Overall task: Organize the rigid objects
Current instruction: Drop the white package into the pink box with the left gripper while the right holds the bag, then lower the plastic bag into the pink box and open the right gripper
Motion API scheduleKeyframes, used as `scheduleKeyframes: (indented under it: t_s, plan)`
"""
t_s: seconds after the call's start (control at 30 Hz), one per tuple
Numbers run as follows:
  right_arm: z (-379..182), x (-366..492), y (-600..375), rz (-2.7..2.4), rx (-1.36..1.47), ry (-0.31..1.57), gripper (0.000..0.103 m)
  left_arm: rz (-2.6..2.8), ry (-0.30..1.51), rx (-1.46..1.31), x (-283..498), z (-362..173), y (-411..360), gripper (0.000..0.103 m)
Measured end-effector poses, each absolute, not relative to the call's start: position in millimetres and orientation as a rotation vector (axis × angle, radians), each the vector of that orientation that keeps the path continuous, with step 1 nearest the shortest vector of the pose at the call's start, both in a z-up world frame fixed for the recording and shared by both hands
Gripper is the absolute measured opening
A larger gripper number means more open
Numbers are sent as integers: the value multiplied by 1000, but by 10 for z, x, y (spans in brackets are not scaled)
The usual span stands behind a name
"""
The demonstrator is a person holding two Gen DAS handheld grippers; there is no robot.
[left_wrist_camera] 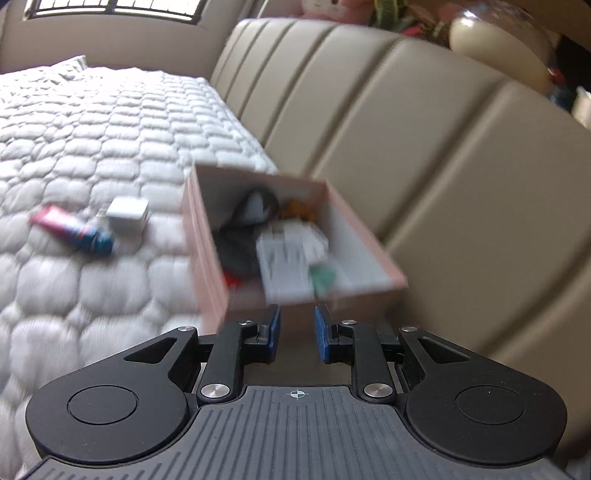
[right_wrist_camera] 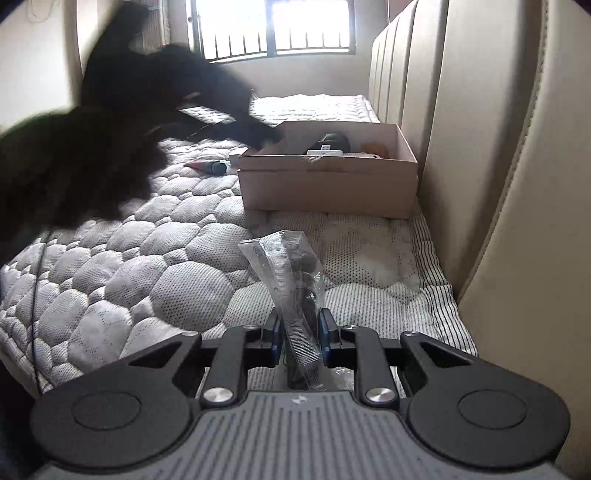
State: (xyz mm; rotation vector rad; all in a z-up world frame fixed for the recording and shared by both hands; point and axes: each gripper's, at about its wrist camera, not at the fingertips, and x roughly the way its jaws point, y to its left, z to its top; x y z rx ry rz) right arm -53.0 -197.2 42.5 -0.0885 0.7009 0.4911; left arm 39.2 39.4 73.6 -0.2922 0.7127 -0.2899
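A pink cardboard box [left_wrist_camera: 207,236] lies on the quilted mattress [left_wrist_camera: 74,155] against the beige headboard, holding a black item, white packets and small coloured things. My left gripper [left_wrist_camera: 297,328] is open and empty just before the box's near wall. A red and blue tube [left_wrist_camera: 72,229] and a white cube charger [left_wrist_camera: 127,214] lie left of the box. My right gripper [right_wrist_camera: 301,330] is shut on a clear plastic bag [right_wrist_camera: 284,266] with dark parts inside, held above the mattress, short of the box [right_wrist_camera: 328,184]. The tube [right_wrist_camera: 207,166] shows left of it.
The padded headboard [right_wrist_camera: 480,147] runs along the right side. A dark, blurred sleeve [right_wrist_camera: 92,147] reaches across from the left to the box's far corner. Plush toys and a lamp [left_wrist_camera: 495,40] sit on top of the headboard. A barred window [right_wrist_camera: 273,29] is at the far end.
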Motion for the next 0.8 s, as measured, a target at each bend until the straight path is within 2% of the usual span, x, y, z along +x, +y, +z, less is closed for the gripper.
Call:
scheduleKeyframes:
  t_s: [0.2,0.47,0.53,0.6,0.63,0.8]
  plan:
    - [709,-125,-1883,453,-78,654,20,-245,756,-282,3,555,541,22]
    - [1323,944,-1521,287,-16,596,20,-219,769,-337,-107,471,762,22]
    - [1369,1185,-1431,273,-15,613,26,-202,767,-339,-99,475,800,22]
    - [1376,1309,-1407,236,4,637,60,-187,760,-334,-113,488,837,22]
    - [1367,1314,-1413,239,22,638,63,-179,756,-332,-116,489,859,22]
    - [1226,1183,-1367,297,-14,656,64,-120,765,-352,-89,410,1003,22]
